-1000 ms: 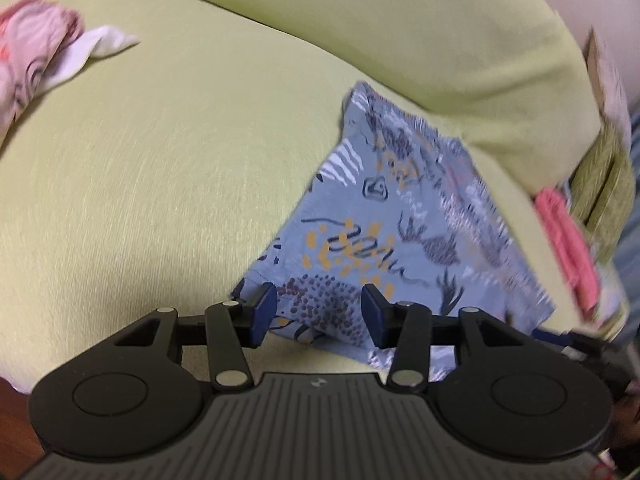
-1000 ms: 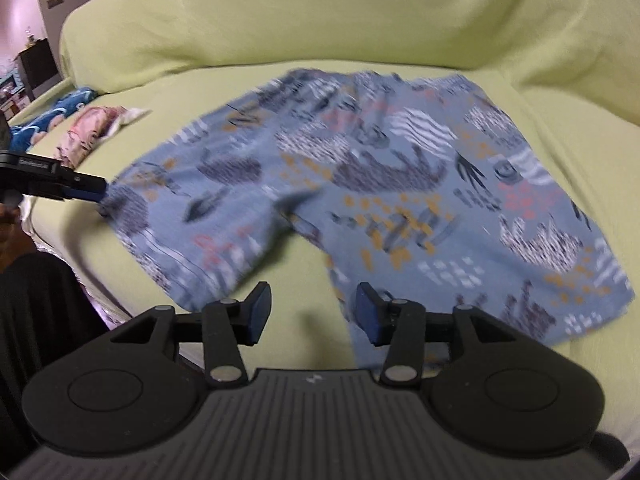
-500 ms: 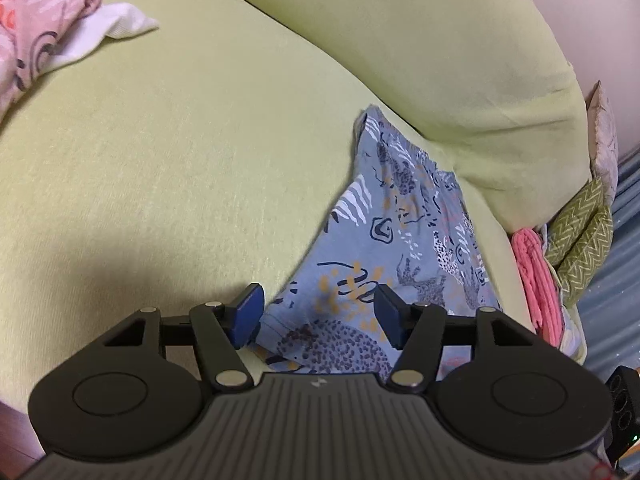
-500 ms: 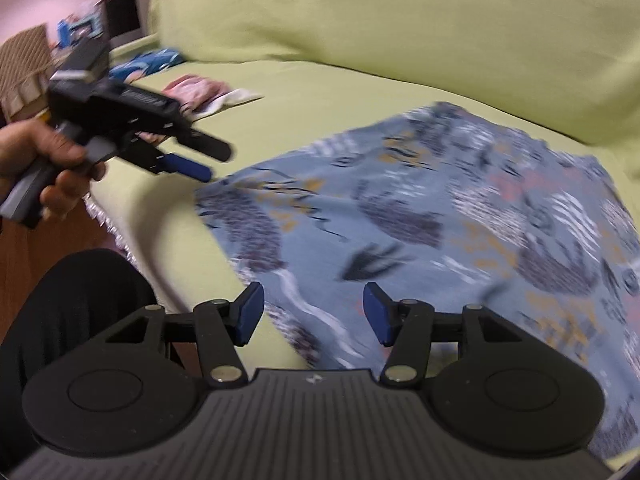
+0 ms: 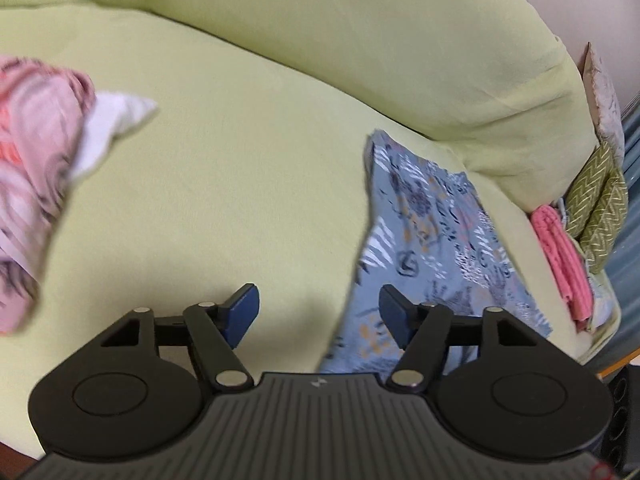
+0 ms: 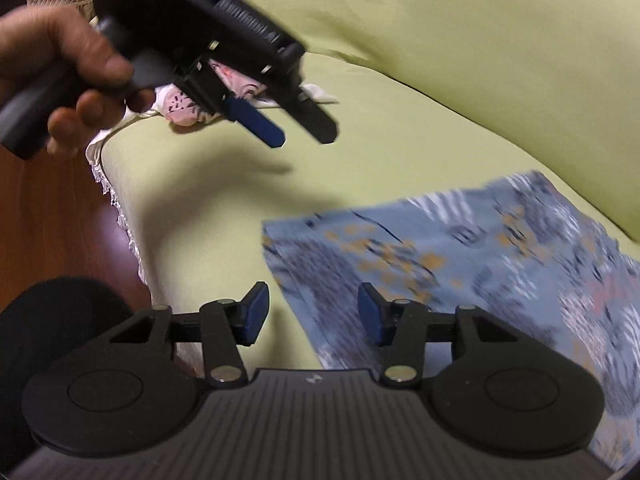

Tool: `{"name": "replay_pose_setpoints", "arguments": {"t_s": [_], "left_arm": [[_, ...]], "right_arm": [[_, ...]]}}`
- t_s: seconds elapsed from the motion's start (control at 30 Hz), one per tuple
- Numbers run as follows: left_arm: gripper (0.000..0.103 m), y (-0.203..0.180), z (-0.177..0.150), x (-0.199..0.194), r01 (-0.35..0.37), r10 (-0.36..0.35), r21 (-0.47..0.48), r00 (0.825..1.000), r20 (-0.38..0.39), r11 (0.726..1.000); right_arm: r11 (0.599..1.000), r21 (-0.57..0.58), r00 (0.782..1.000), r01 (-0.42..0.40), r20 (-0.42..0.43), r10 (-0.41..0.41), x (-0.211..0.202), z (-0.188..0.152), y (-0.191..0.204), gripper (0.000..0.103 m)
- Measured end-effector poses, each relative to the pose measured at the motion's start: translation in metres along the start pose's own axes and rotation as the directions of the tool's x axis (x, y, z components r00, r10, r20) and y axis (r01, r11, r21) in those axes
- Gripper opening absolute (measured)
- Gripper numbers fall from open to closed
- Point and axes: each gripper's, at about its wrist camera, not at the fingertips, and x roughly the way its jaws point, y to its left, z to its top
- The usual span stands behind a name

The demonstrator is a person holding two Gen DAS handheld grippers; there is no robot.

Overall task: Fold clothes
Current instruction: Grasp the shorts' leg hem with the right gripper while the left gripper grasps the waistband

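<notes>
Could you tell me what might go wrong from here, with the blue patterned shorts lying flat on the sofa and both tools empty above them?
1. The blue patterned shorts lie close to the front edge of the green sofa cover; a tug could slide them off.
2. The left tool hovers near the right tool; they might collide.
3. The pink garment lies nearby and could get snagged.

Shorts (image 5: 432,248) lie on the sofa seat (image 5: 240,184) — crumpled clothes (image 5: 36,168) far left.
</notes>
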Motion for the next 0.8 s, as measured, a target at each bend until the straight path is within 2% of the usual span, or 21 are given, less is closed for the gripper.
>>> {"name": "replay_pose_setpoints", "arguments": {"t_s": [0.13, 0.23, 0.37, 0.4, 0.43, 0.47, 0.6, 0.7, 0.8], "left_arm": [[0.069, 0.011, 0.002, -0.011, -0.003, 0.003, 0.003, 1.000, 0.015, 1.000], [0.070, 0.019, 0.001, -0.015, -0.002, 0.003, -0.003, 1.000, 0.024, 1.000], [0.072, 0.025, 0.002, -0.010, 0.003, -0.003, -0.014, 1.000, 0.023, 1.000], [0.072, 0.027, 0.003, -0.009, 0.006, -0.005, -0.017, 1.000, 0.022, 1.000], [0.072, 0.027, 0.004, -0.007, 0.008, -0.008, -0.018, 1.000, 0.022, 1.000], [0.072, 0.027, 0.006, -0.006, 0.011, -0.011, -0.017, 1.000, 0.021, 1.000], [0.073, 0.021, 0.018, 0.006, 0.028, -0.028, -0.004, 0.999, 0.022, 1.000], [0.074, 0.009, 0.034, 0.022, 0.050, -0.050, 0.016, 0.999, 0.017, 0.999], [0.074, -0.009, 0.059, 0.050, 0.089, -0.089, 0.048, 0.996, -0.003, 0.995]], "right_arm": [[0.989, -0.137, 0.998, 0.056, -0.030, -0.061, 0.028, 0.006, 0.033, 0.044], [0.963, -0.231, 0.991, 0.135, 0.018, -0.135, 0.033, 0.006, 0.050, 0.045], [0.941, -0.262, 0.977, 0.213, 0.050, -0.208, 0.039, 0.007, 0.052, 0.043], [0.934, -0.277, 0.974, 0.227, 0.060, -0.219, 0.040, 0.007, 0.052, 0.040], [0.926, -0.294, 0.972, 0.236, 0.068, -0.226, 0.041, 0.005, 0.053, 0.029], [0.924, -0.299, 0.971, 0.239, 0.068, -0.229, 0.042, 0.003, 0.052, 0.009], [0.942, -0.260, 0.977, 0.211, 0.088, -0.195, 0.035, -0.002, 0.043, 0.001], [0.979, -0.162, 0.987, 0.123, 0.121, -0.104, 0.011, 0.002, 0.025, 0.000], [0.997, -0.058, 0.985, 0.053, 0.166, -0.043, -0.017, 0.002, 0.004, 0.000]]}}
